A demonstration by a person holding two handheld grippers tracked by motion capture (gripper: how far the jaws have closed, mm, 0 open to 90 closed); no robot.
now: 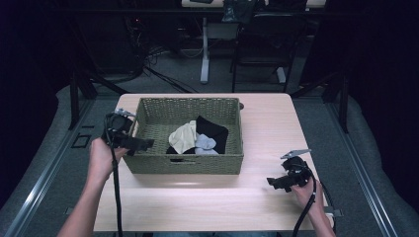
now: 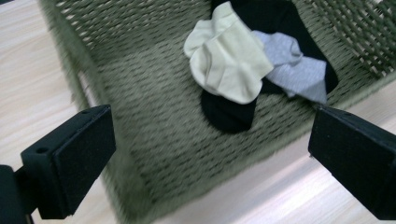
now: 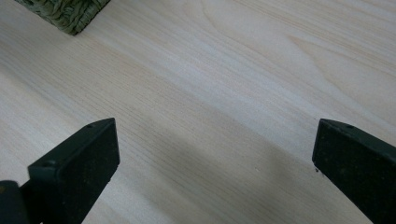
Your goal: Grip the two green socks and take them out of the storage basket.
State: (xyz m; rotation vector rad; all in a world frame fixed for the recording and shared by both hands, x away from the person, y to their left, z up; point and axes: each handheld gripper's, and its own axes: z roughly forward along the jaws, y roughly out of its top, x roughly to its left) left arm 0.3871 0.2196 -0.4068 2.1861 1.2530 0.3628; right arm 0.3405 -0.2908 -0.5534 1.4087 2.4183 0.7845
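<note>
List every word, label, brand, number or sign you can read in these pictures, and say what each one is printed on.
None: no readable text in any view.
The woven basket, the cream sock, grey sock and black sock carry no visible print or label.
The wooden table is plain.
Both the left hand-held gripper and the right hand-held gripper show no markings.

overhead forward-down, gripper views near basket (image 1: 188, 165)

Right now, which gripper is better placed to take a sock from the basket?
Probably the left gripper: open, at the basket's left rim, facing the socks. The right gripper, also open, faces bare table.
</note>
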